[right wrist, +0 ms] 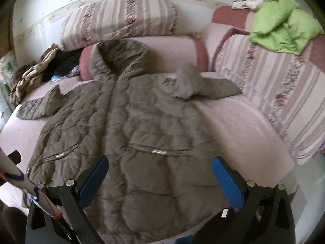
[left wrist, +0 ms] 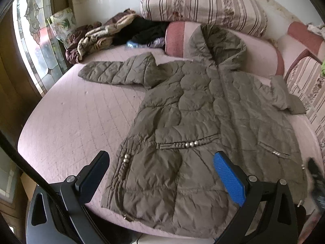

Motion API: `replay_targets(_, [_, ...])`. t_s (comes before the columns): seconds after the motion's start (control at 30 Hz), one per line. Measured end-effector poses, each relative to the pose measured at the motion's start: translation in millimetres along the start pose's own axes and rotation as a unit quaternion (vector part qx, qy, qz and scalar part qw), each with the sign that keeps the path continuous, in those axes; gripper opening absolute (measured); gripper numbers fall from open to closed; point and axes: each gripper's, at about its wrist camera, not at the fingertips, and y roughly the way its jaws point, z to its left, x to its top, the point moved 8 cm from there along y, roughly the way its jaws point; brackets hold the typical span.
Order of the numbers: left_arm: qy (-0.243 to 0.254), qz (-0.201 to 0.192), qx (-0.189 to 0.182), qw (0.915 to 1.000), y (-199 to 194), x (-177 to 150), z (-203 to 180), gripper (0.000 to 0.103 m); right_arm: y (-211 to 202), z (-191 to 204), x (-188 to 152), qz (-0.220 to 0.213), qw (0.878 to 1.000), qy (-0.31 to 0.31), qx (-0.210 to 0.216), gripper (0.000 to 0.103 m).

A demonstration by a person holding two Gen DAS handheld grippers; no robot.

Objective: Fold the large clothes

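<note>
Pink bed (left wrist: 71, 122) under spread coat (left wrist: 193, 122)

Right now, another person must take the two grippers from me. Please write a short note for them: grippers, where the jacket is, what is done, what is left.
Left gripper: open, holds nothing, hovers over the hem.
Right gripper: open, empty, over the hem too.
The brown quilted jacket lies flat and front up on the pink mattress, hood toward the bolster.
Its left-side sleeve stretches out straight; the other sleeve is bunched near the striped cushion.
Done: jacket spread out.
Left: every fold, probably sleeves first.
</note>
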Motion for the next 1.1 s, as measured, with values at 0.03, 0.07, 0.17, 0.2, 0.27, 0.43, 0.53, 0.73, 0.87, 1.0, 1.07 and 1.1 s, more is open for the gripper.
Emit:
replay_targets(0.03, [0.002, 0.007, 0.000, 1.0000, 5.6, 0.2, -0.5, 0.102, -4.1, -9.1, 0.2, -0.006, 1.000, 0.005, -0.009, 0.103])
replay_targets(0.07, [0.004, 0.008, 0.000, 1.0000, 9.8, -0.1, -0.9, 0.102, -6.0, -17.0, -0.2, -0.009, 1.000, 0.010, -0.018, 0.103])
replay_targets(0.17, [0.017, 0.003, 0.017, 0.9997, 22.0, -3.7, -0.6, 0.102, -2.5, -39.1, -8.8, 0.007, 0.999, 0.026, -0.039, 0.103])
replay_targets(0.2, [0.022, 0.005, 0.020, 0.9995, 26.4, -6.0, -0.8, 0.102, -0.6, -43.7, -11.7, 0.015, 0.999, 0.033, -0.040, 0.103])
replay_targets(0.27, [0.031, 0.014, 0.024, 0.9991, 39.6, -11.1, 0.0, 0.102, 0.5, -48.7, -15.0, 0.024, 0.998, 0.046, -0.038, 0.103])
replay_targets(0.43, [0.038, 0.040, 0.043, 0.9976, 78.5, -25.4, 10.2, 0.102, -0.5, -45.3, -16.6, 0.025, 0.998, 0.046, -0.035, 0.103])
replay_targets(0.53, [0.038, 0.075, 0.042, 0.9955, 105.1, -39.5, 17.2, 0.102, 3.0, -38.2, -19.9, 0.030, 0.998, 0.041, -0.028, 0.103])
replay_targets(0.73, [0.031, 0.081, 0.043, 0.9953, 121.4, -46.6, 22.9, 0.103, 8.6, -30.6, -24.3, 0.035, 0.999, 0.031, -0.023, 0.103])
replay_targets(0.87, [0.026, 0.082, 0.049, 0.9951, 126.4, -51.3, 22.8, 0.103, 14.5, -31.1, -26.2, 0.043, 0.998, 0.040, -0.016, 0.103])
replay_targets(1.0, [0.020, 0.089, 0.048, 0.9947, 125.8, -53.9, 23.0, 0.103, 17.8, -30.8, -27.9, 0.046, 0.998, 0.040, -0.016, 0.103])
replay_targets(1.07, [0.020, 0.090, 0.050, 0.9945, 125.1, -54.6, 22.3, 0.103, 19.7, -31.8, -29.1, 0.048, 0.998, 0.043, -0.014, 0.103])
replay_targets(1.1, [0.022, 0.089, 0.052, 0.9945, 124.7, -54.8, 21.5, 0.103, 20.3, -32.3, -29.8, 0.049, 0.998, 0.044, -0.014, 0.103])
